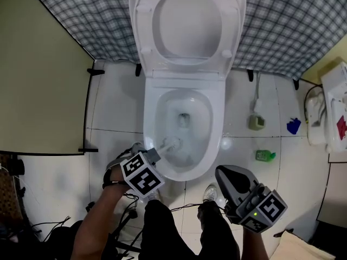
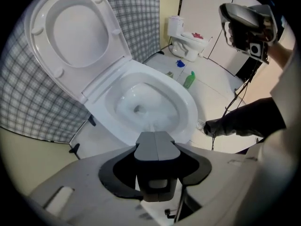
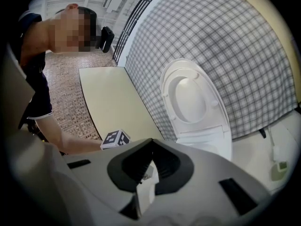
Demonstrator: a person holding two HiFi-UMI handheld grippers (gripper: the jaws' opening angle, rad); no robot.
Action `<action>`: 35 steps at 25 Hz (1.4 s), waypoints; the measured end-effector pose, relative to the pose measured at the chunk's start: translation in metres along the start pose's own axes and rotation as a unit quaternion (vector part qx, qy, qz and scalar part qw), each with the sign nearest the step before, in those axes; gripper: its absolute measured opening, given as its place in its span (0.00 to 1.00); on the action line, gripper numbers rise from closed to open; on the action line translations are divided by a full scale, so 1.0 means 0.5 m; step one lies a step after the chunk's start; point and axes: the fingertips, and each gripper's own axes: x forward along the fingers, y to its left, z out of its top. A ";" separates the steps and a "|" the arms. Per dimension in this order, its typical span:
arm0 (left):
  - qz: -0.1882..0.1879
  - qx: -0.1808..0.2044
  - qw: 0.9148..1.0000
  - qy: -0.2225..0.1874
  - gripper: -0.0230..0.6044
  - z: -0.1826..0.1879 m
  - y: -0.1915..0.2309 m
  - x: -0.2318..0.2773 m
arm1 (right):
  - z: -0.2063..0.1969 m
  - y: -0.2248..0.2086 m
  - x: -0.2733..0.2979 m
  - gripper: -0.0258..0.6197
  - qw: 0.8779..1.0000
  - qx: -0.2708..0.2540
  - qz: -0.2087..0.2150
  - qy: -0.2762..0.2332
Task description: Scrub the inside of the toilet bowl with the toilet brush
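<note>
Got the brush [image 1: 172, 144] clamped tight in the left claw [image 1: 156, 155], head down at the near-left of the bowl [image 1: 214, 140]. Keeping the right claw [image 1: 223, 172] pinched shut on nothing, near right. Could easily splash or twist loose if shoved hard against that slick wall.

Glossy, smooth ceramic bowl [image 1: 151, 124] (matt cloth [image 1: 282, 31])

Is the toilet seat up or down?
Up. The toilet seat stands raised against the checked backdrop, leaving the toilet bowl rim bare.
</note>
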 end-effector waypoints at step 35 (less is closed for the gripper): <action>0.041 -0.163 0.974 -0.153 0.34 0.150 0.079 0.146 | -0.030 -0.077 0.014 0.04 0.999 0.016 -0.045 0.023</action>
